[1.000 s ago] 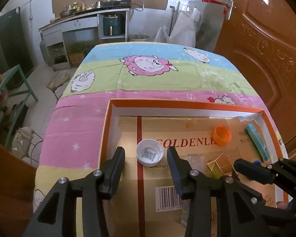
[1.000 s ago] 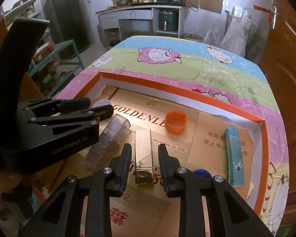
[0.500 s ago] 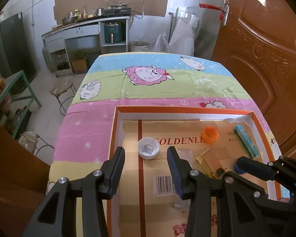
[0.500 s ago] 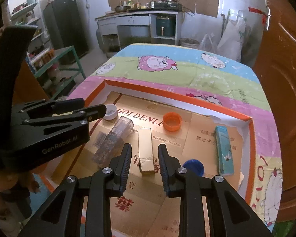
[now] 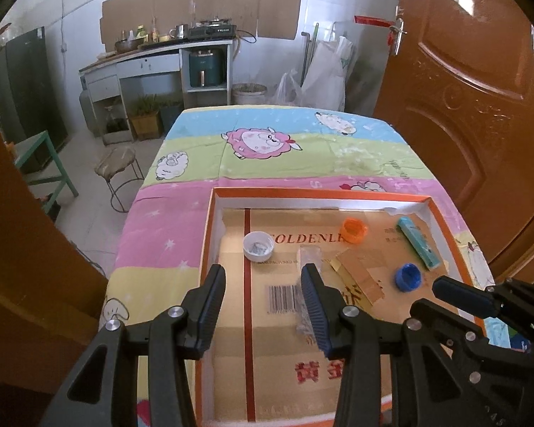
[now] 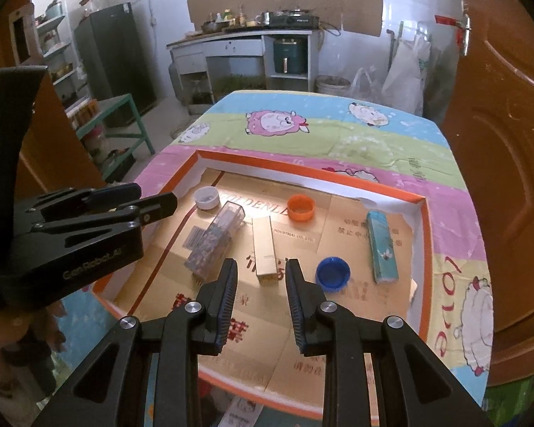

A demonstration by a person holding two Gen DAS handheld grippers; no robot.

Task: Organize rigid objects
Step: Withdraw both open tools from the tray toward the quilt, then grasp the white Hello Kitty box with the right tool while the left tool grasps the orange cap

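Observation:
An orange-rimmed cardboard tray (image 5: 320, 192) lies on the table. In it are a white cap (image 5: 258, 245), an orange cap (image 5: 354, 229), a blue cap (image 5: 407, 277), a teal box (image 5: 418, 242), a gold box (image 5: 359, 277) and a clear plastic box (image 5: 308, 256). My left gripper (image 5: 263, 284) hovers open and empty above the tray's near left part, short of the white cap. My right gripper (image 6: 261, 277) hangs above the near end of the gold box (image 6: 264, 245), its jaws narrowly apart and holding nothing. The blue cap (image 6: 333, 273) sits just to its right.
The table wears a striped cloth with cartoon sheep (image 5: 263, 142). A brown door (image 5: 480, 106) stands close on the right. A stool (image 5: 117, 163) and a green rack (image 6: 124, 121) are on the floor to the left, with a kitchen counter (image 5: 153, 57) at the back.
Both grippers have drawn back and upward from the tray, so its contents look smaller and farther off. Neither jaw gap changed, and no object moved.

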